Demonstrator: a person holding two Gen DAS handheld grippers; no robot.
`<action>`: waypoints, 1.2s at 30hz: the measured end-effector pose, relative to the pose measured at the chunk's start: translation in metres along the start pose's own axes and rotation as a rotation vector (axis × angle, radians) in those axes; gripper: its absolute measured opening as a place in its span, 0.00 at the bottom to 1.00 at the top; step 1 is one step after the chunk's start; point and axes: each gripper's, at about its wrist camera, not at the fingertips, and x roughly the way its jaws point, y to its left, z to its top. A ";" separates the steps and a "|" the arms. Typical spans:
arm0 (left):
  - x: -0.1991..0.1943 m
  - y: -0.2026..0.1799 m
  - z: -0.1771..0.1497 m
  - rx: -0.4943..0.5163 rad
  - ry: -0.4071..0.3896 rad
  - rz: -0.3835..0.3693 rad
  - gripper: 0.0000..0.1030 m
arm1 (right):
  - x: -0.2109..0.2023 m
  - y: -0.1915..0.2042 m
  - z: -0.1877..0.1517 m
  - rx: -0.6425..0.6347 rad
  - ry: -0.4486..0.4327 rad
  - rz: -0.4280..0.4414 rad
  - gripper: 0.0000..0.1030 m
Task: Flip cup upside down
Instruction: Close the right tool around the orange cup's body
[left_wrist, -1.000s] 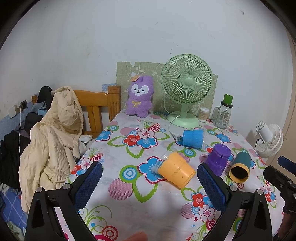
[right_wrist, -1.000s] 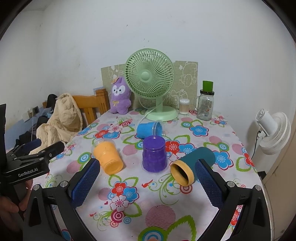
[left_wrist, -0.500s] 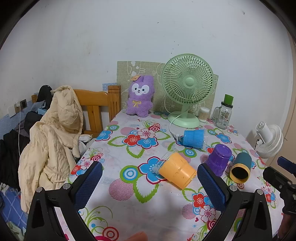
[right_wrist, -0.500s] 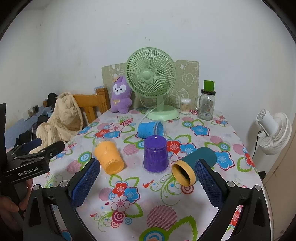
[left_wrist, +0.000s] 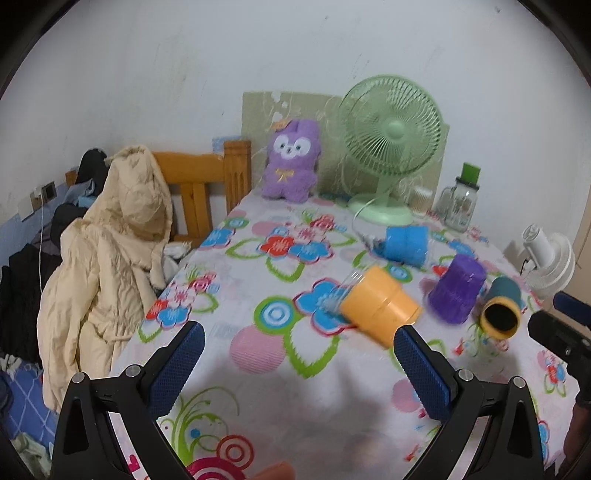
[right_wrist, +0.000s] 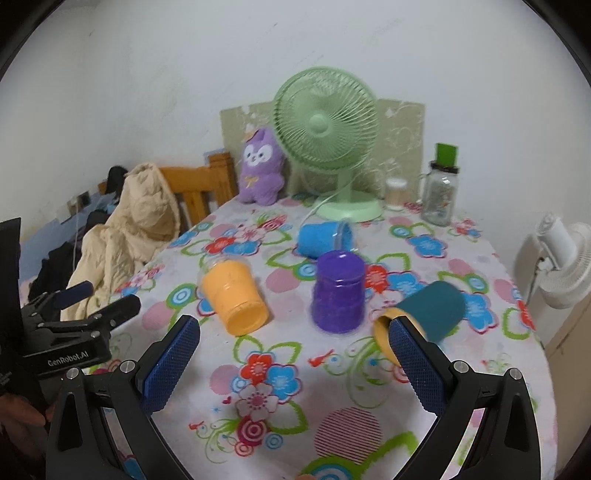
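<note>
Several cups sit on the flowered tablecloth. An orange cup (right_wrist: 234, 301) (left_wrist: 380, 304) lies on its side. A blue cup (right_wrist: 325, 238) (left_wrist: 406, 240) lies on its side near the fan. A purple cup (right_wrist: 338, 291) (left_wrist: 456, 290) stands upside down. A teal cup with a yellow rim (right_wrist: 424, 314) (left_wrist: 502, 306) lies on its side. My right gripper (right_wrist: 295, 362) is open and empty, in front of the purple and teal cups. My left gripper (left_wrist: 299, 369) is open and empty, just short of the orange cup.
A green desk fan (right_wrist: 328, 147), a purple plush toy (right_wrist: 260, 166), a small jar (right_wrist: 395, 188) and a glass bottle (right_wrist: 441, 192) stand at the table's back. A chair with a beige coat (left_wrist: 110, 251) is at the left. A white fan (right_wrist: 561, 258) stands off the right edge.
Both grippers have moved forward toward the cups, which look larger and closer. Both stay open. The cups have not moved.
</note>
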 end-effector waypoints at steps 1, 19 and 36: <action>0.003 0.003 -0.002 -0.002 0.012 0.005 1.00 | 0.005 0.003 0.000 -0.005 0.011 0.011 1.00; 0.052 0.020 -0.003 0.025 0.152 0.063 1.00 | 0.102 0.035 0.012 -0.078 0.167 0.134 1.00; 0.073 0.029 -0.009 0.045 0.222 0.087 1.00 | 0.154 0.052 0.016 -0.140 0.286 0.147 0.75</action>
